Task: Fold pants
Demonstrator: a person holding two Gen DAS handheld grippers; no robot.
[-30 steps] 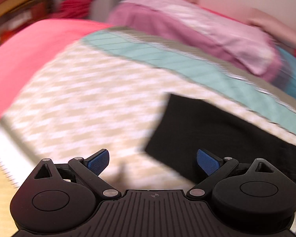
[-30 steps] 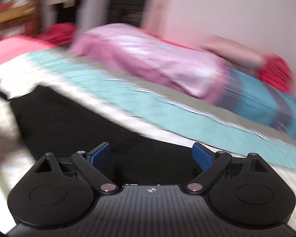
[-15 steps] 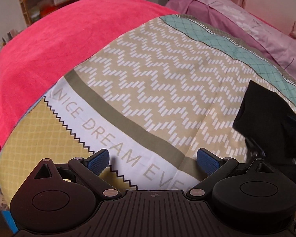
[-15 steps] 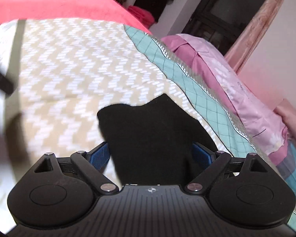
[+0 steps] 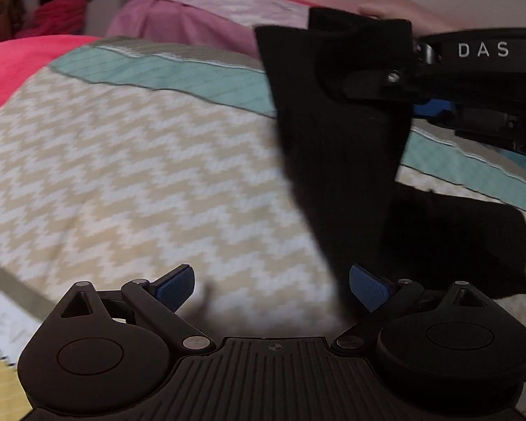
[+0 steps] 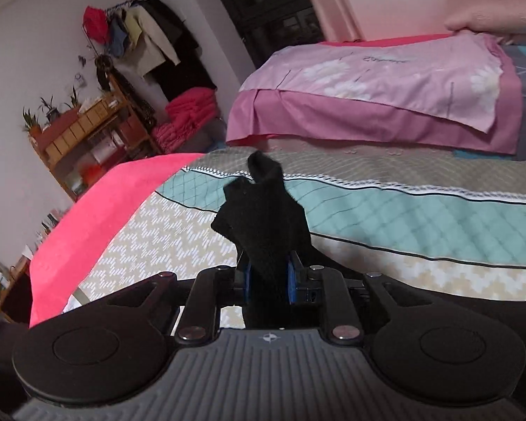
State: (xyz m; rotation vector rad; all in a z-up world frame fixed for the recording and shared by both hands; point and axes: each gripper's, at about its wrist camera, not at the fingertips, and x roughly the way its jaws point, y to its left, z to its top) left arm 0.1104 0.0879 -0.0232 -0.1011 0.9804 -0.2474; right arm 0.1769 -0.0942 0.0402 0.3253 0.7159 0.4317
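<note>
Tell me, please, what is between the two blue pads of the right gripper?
Black pants fabric: the right gripper, whose jaws have just been closing, pinches a bunched fold. The right wrist view shows it.

The pants (image 6: 263, 217) are matt black cloth with a fuzzy nap. The bedspread (image 5: 129, 161) is smooth printed cotton — flat, no sheen. The pink blanket (image 6: 98, 207) looks plush. Gripper bodies are matt black plastic, ribbed; the fingers (image 5: 175, 286) carry textured blue pads. The shelf (image 6: 84, 133) is wood.
</note>
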